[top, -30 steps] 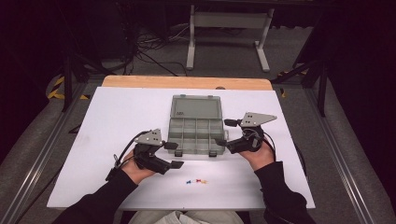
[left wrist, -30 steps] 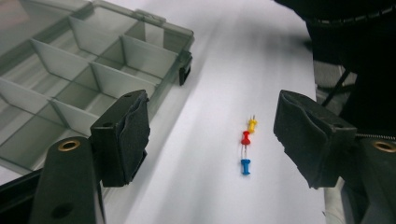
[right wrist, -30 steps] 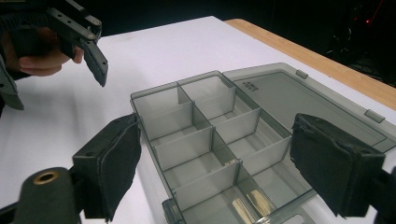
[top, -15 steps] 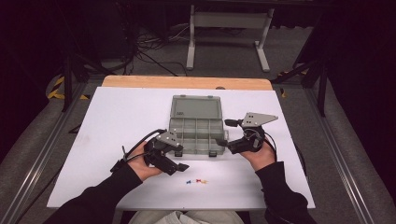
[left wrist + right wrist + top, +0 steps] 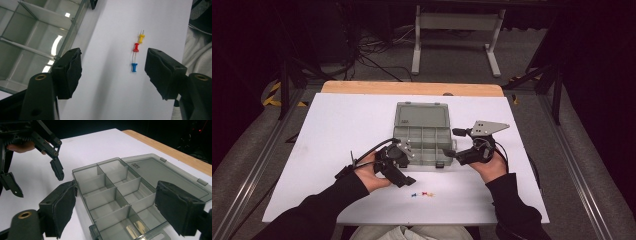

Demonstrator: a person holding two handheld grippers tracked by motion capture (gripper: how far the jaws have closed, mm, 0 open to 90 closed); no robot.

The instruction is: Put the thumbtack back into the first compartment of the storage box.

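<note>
Left tool (image 5: 110,67) released, empty, just narrowing, aimed at three pushpins (image 5: 135,50) lying in tight row near front edge of surface (image 5: 337,130). Right tool (image 5: 117,212) released, straddling front right corner of open box (image 5: 422,135). Risk: pads catching neighbouring pin, scattering row; tiny blue pin (image 5: 134,67) slipping, rolling off front edge.
</note>
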